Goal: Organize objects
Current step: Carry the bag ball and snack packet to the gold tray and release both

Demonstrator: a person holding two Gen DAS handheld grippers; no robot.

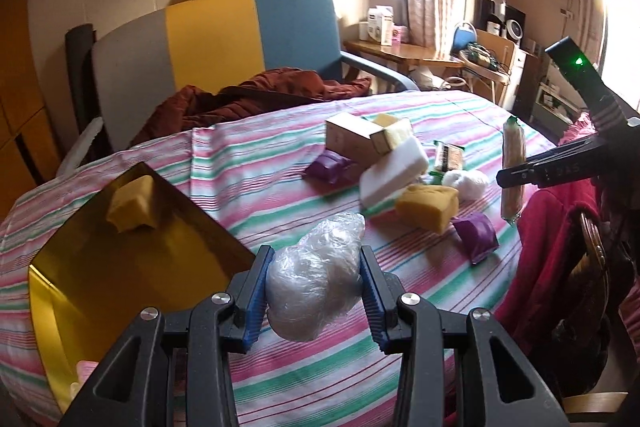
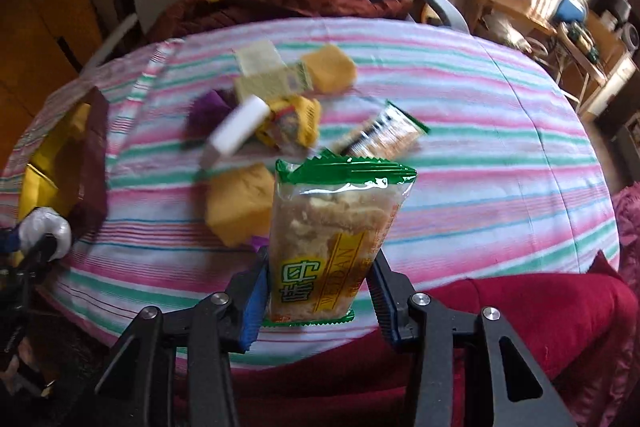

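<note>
My left gripper (image 1: 315, 267) is shut on a white bundle wrapped in clear plastic (image 1: 316, 291), held above the striped cloth. Just left of it lies an open gold box (image 1: 132, 275) with a yellow sponge (image 1: 130, 205) inside. My right gripper (image 2: 320, 263) is shut on a clear snack packet with green ends (image 2: 332, 235), lifted upright over the table's near edge. In the left wrist view that packet (image 1: 513, 147) shows edge-on in the right gripper (image 1: 520, 175). In the right wrist view the left gripper (image 2: 36, 243) and its bundle (image 2: 46, 227) sit at the far left.
A loose pile lies mid-table: a cardboard box (image 1: 352, 137), a white foam block (image 1: 394, 173), yellow sponges (image 1: 426, 205), purple packets (image 1: 476, 235), a white ball (image 1: 466, 183) and a snack bar (image 2: 384, 135). A red garment (image 2: 540, 323) drapes the near edge. A chair (image 1: 224, 31) stands behind.
</note>
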